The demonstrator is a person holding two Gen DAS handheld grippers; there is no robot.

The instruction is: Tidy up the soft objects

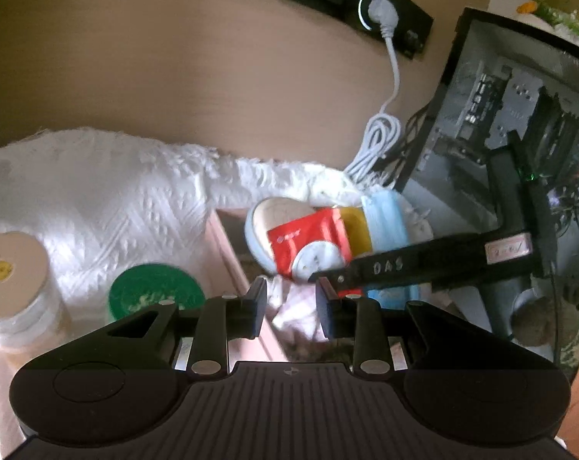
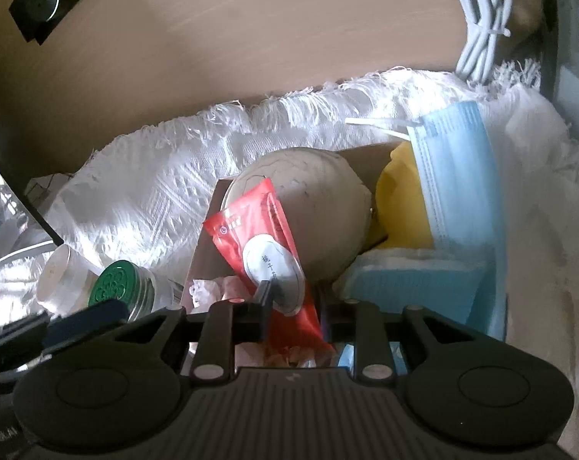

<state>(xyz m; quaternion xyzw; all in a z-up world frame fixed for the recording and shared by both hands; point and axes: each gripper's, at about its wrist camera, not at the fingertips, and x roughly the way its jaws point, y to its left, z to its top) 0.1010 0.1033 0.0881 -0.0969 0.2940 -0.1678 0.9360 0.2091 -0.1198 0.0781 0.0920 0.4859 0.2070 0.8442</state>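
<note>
Where writing can be read, it is sparse: "DAS" in raised letters on the right claw's point(image 1: 329, 281) finger as the left camera sees it, and Chinese characters, too small to read, in the white disc on the red packet point(image 2: 268, 245). That packet lies in a cardboard box point(image 2: 203, 237) on a white fringed cloth point(image 2: 136, 199), its long axis running from upper left to lower right, its lower end between the right claw's point(image 2: 293, 306) jaws. The jaws stand apart with one finger touching the disc; I cannot tell whether they grip it. The left claw point(image 1: 291, 303) is open and holds nothing, hovering over pink tissue point(image 1: 293, 306) at the box's near end. Packed tight beside the packet are a pale ball point(image 2: 312, 207), a yellow sponge point(image 2: 400, 199) and a blue mask point(image 2: 458, 176) standing on edge. Left of the box, close by, stand a green-lidded jar point(image 1: 155, 291) and a white-lidded jar point(image 1: 13, 264). A computer case point(image 1: 519, 115) hems in the right side.
</note>
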